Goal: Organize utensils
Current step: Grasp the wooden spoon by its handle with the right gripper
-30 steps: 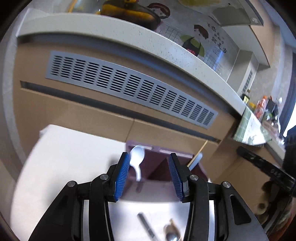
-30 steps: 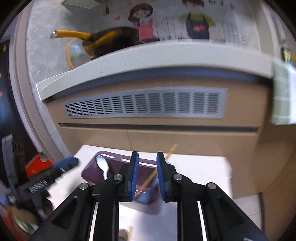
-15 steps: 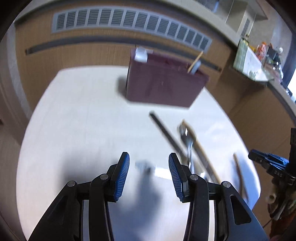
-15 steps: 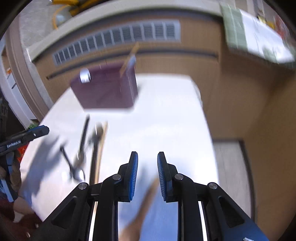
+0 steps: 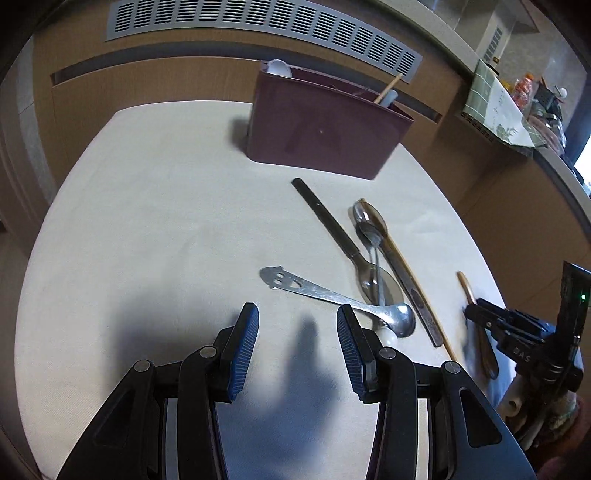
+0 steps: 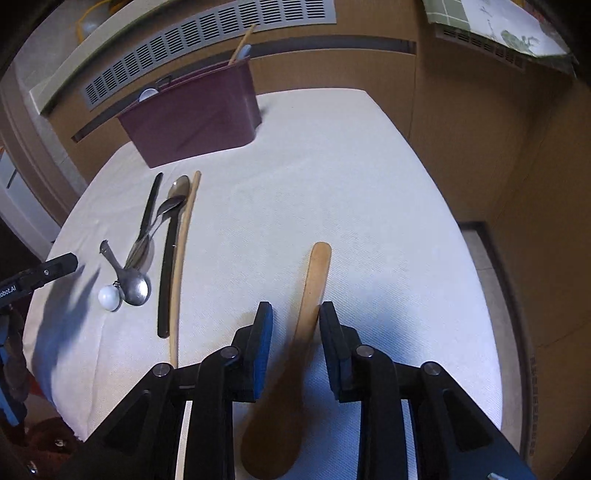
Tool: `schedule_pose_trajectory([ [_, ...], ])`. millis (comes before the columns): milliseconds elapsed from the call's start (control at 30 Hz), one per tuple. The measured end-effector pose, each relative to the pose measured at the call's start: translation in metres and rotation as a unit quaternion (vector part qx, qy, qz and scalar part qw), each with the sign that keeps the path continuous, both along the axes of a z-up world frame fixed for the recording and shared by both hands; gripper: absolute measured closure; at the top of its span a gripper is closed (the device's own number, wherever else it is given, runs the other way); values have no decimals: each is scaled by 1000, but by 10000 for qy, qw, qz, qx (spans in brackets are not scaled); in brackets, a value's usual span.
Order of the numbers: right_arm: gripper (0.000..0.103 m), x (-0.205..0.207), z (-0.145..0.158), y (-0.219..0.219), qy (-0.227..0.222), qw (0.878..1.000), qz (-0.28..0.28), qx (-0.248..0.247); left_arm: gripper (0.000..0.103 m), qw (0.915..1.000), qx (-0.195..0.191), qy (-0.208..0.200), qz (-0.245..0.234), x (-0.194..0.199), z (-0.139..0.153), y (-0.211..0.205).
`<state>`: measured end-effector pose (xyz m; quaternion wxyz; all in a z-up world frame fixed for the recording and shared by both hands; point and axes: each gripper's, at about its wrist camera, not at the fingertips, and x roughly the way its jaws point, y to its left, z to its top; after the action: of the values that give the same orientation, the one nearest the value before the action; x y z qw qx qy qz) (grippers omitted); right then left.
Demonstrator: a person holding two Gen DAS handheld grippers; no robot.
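Note:
A maroon utensil holder [image 5: 325, 136] [image 6: 192, 118] stands at the back of the white table, with a white spoon and a chopstick sticking out of it. Several steel and dark-handled utensils [image 5: 369, 258] [image 6: 159, 229] lie piled in front of it. A steel spoon with a face-shaped handle [image 5: 325, 293] lies just beyond my left gripper [image 5: 295, 317], which is open and holds nothing. The handle of a wooden spoon [image 6: 317, 273] lies flat on the table and runs between the fingers of my right gripper [image 6: 295, 314]. Its jaws are opening and the pads do not clamp it.
A long wooden chopstick [image 6: 183, 258] lies beside a black handle. A small white ball end [image 6: 109, 297] rests by the steel spoon's bowl. Brown cabinet fronts with a grey vent [image 5: 258, 26] stand behind the table. The table's right edge [image 6: 472, 277] drops to the floor.
Both views swung down from the cabinet front onto the table, and the holder now sits farther away. The right jaws have widened, with the wooden spoon's handle now between them.

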<state>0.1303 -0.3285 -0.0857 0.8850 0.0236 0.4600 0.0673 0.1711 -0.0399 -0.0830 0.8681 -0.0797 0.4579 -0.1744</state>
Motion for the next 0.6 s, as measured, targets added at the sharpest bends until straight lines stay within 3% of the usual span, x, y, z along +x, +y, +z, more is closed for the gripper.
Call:
schedule_pose_trajectory([
  [67,93,0,0,7,-45,9998,150,-145,58,9999,19,-52,-123,-3,2,-7],
  [167,93,5,2,9,-52,9997,231,48,58,9989,171,-253,-358,-15,6,-25],
  [267,93,6,7,10,-147,9996,226,63,58,9948,571,-464,-706,-27,4,-51],
  [367,93,5,12,11,-243,9994,235,80,58,9902,906,-415,-977,-32,-4,-71],
  [600,93,-1,14,12,-358,9990,256,29,58,9892,1152,-425,-796,-23,-11,-73],
])
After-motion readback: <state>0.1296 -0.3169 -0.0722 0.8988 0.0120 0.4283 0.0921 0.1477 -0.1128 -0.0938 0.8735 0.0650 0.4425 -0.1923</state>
